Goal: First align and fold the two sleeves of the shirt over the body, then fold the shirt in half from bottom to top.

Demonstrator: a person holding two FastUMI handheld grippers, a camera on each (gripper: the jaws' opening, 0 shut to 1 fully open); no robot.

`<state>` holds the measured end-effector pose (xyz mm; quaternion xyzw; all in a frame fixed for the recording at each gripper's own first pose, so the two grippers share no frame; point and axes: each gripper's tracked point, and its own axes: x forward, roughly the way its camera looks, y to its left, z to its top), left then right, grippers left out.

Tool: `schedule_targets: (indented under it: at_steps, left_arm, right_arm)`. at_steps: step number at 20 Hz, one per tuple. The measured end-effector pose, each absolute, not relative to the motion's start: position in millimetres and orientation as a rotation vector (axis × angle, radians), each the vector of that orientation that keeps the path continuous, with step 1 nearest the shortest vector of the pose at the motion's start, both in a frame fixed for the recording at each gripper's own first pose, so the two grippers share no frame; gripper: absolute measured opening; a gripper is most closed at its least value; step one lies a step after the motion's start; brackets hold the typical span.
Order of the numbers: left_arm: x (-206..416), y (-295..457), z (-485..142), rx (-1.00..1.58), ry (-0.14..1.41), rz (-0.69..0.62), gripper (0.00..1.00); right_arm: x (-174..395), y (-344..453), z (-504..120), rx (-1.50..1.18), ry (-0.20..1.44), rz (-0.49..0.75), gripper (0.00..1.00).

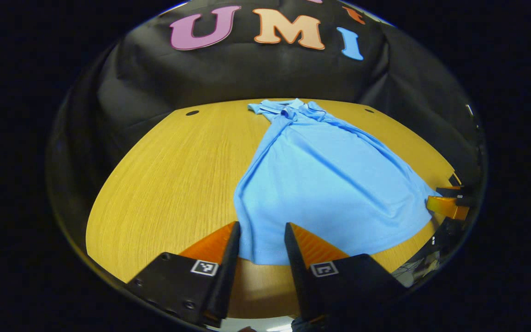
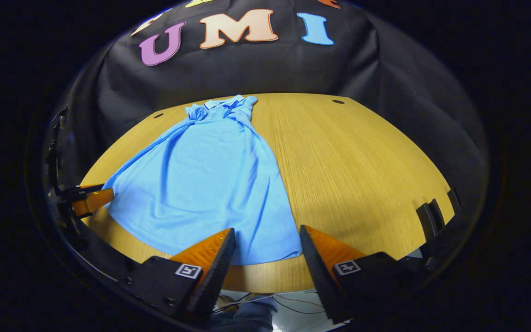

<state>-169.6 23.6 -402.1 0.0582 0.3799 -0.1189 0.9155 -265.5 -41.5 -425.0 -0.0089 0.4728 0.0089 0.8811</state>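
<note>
Shirt (image 1: 325, 184) lies flat on the table (image 1: 168, 184), collar (image 1: 288, 109) at the far edge by the booth wall, hem (image 1: 265, 258) at the near edge. Long axis runs straight away from both grippers. Sleeves look already folded in over the body, so by my reading the bottom-to-top fold is the step at hand.

Left gripper (image 1: 262, 242): jaws parted, nothing between the fingers pressed. It sits at the near left hem corner, the corner showing in the gap between the fingers; whether the tips touch cloth I cannot tell.

Right gripper (image 2: 268, 244): jaws likewise parted, holding nothing. It sits at the near right hem corner (image 2: 288, 251), which falls in its gap, closer to the right-hand finger's side of the hem end.

Each gripper also appears far off in the other's view, at the opposite hem corner, close to the cloth edge.

Key relation: hem directly ahead and just below each gripper, collar well apart at the far end. Each hand is nearest its own corner. Likely next move: pinch both corners and carry the hem away toward the collar, along the long axis.
</note>
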Motion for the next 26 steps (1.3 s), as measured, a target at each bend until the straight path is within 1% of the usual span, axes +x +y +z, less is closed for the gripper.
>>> schedule_targets:
  at_steps: [1,2,3,4,5,6,7,9,12,17,20,26]
  left_arm:
    - [-171,19,-404,0.126,0.766,-0.265,0.47]
    - [-170,16,-403,0.134,0.754,-0.273,0.28]
    - [-169,15,-405,0.138,0.751,-0.269,0.17]
    - [-168,15,-405,0.134,0.757,-0.261,0.07]
    - [-169,14,-405,0.124,0.767,-0.249,0.05]
    - [-168,14,-405,0.117,0.787,-0.236,0.01]
    - [-169,14,-405,0.114,0.81,-0.225,0.0]
    - [-171,11,-403,0.091,0.848,-0.214,0.0]
    - [-168,-3,-397,0.005,0.855,-0.224,0.0]
    - [-157,-17,-372,-0.026,0.806,-0.253,0.0]
    - [-137,-22,-348,-0.038,0.757,-0.261,0.0]
    - [-79,-34,-293,-0.051,0.647,-0.275,0.0]
  right_arm:
    - [-266,-36,-426,-0.023,0.983,0.041,0.66]
    - [-265,-30,-426,-0.023,0.982,0.062,0.5]
    - [-264,-27,-428,-0.018,0.979,0.077,0.34]
    - [-263,-25,-427,-0.012,0.976,0.081,0.24]
    - [-262,-24,-428,0.006,0.976,0.081,0.11]
    - [-259,-22,-433,0.032,0.985,0.087,0.05]
    - [-261,-22,-430,0.06,0.993,0.087,0.04]
    - [-257,-23,-428,0.096,1.0,0.083,0.03]
    - [-248,-16,-414,0.134,0.966,0.102,0.03]
    - [-224,-9,-390,0.161,0.915,0.131,0.04]
    - [-200,-11,-370,0.179,0.865,0.13,0.03]
    - [-126,-11,-324,0.183,0.742,0.156,0.03]
